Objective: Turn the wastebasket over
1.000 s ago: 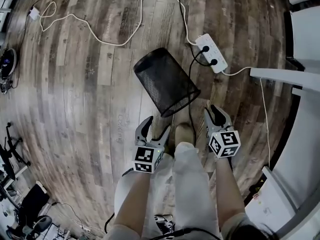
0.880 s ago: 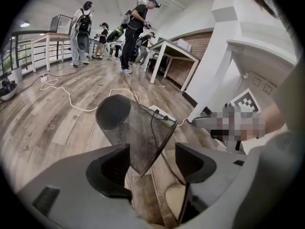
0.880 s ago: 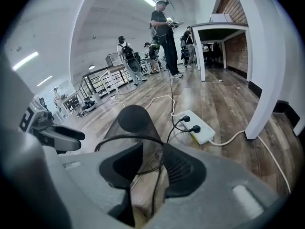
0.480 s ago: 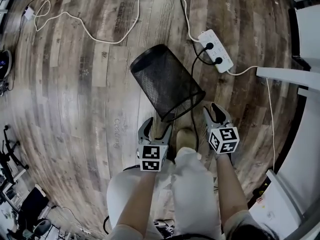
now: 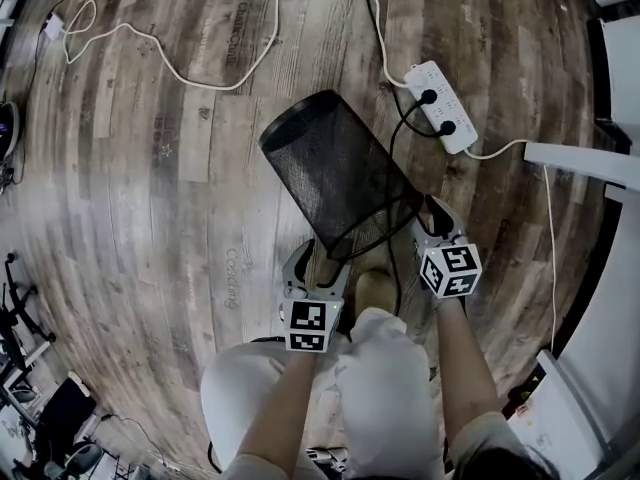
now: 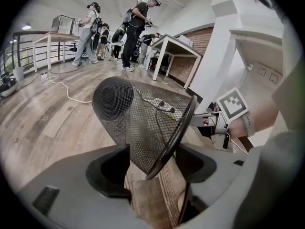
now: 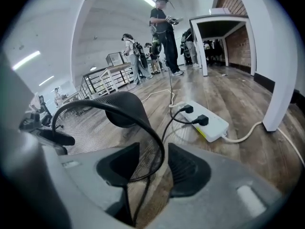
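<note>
The black mesh wastebasket [image 5: 335, 173] lies on its side on the wood floor, closed bottom away from me, open rim toward me. My left gripper [image 5: 313, 266] straddles the near-left part of the rim; in the left gripper view the rim of the wastebasket [image 6: 138, 123] runs between the jaws of the left gripper [image 6: 152, 168], which stand apart from it. My right gripper [image 5: 432, 218] is at the rim's right side. Its jaws are opening, and the wastebasket [image 7: 90, 123] rim and a black cable [image 7: 143, 194] pass between the jaws of the right gripper [image 7: 153, 163] without being pressed.
A white power strip [image 5: 445, 120] with black plugs lies just beyond the basket's right side; its black cable [image 5: 392, 148] runs under the rim toward my shoe [image 5: 372, 290]. A white cord [image 5: 200, 78] loops across the far floor. White table legs [image 5: 590, 158] stand at right. Several people [image 6: 136, 30] stand far off.
Both grippers have dropped and come forward from in front of my legs to the basket's rim, one at each side. The right jaws have spread wider.
</note>
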### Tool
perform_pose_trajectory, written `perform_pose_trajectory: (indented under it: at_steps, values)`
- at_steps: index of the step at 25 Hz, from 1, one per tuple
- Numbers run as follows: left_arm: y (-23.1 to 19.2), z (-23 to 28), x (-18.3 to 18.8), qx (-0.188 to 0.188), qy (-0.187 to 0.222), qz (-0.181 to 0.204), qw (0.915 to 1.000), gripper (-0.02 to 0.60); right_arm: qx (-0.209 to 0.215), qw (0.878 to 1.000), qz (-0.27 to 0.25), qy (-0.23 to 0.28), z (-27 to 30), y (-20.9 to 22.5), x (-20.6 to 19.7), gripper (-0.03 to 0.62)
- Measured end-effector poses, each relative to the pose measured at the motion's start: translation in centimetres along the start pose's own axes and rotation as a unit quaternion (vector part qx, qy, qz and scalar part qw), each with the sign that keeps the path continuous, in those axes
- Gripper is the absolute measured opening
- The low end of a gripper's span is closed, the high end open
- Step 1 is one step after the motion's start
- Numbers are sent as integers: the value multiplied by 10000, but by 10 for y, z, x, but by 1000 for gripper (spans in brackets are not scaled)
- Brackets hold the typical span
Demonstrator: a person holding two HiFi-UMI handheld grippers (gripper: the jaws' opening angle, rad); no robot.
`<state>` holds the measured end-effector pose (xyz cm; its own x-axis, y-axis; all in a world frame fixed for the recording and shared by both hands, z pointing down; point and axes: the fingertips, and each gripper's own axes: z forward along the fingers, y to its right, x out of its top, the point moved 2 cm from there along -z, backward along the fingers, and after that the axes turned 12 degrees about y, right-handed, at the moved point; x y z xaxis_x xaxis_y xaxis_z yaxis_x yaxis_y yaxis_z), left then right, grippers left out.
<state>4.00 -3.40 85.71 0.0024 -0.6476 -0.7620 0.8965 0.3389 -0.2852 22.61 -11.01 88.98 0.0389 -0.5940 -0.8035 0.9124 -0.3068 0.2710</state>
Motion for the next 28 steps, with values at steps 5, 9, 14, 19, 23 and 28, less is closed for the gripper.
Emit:
perform_pose_trajectory:
  at_steps: [5,9,14,19,23,28]
  values:
    - [-1,9,-2,-136,116,3,9998,295,293,9987,-395,121,20,0,6,176]
    - [-3,10,-4,-249,78,-51,9996,295,210,9979,-603,45,24,3,8,82]
    - [-7,3,-9,-202,-181,-495,9984,295,280,9940,-1050,-107,16,-8,10,58]
    - [-23,-15,-6,291,-257,-1034,9939,295,561,9853,-1536,-502,4,-44,4,58]
    - [-34,-30,-1,646,-326,-1179,9904,295,688,9787,-1766,-794,-9,-70,1,52]
    - [-40,-46,9,809,-378,-1237,9883,295,765,9769,-1749,-961,-28,-89,11,44]
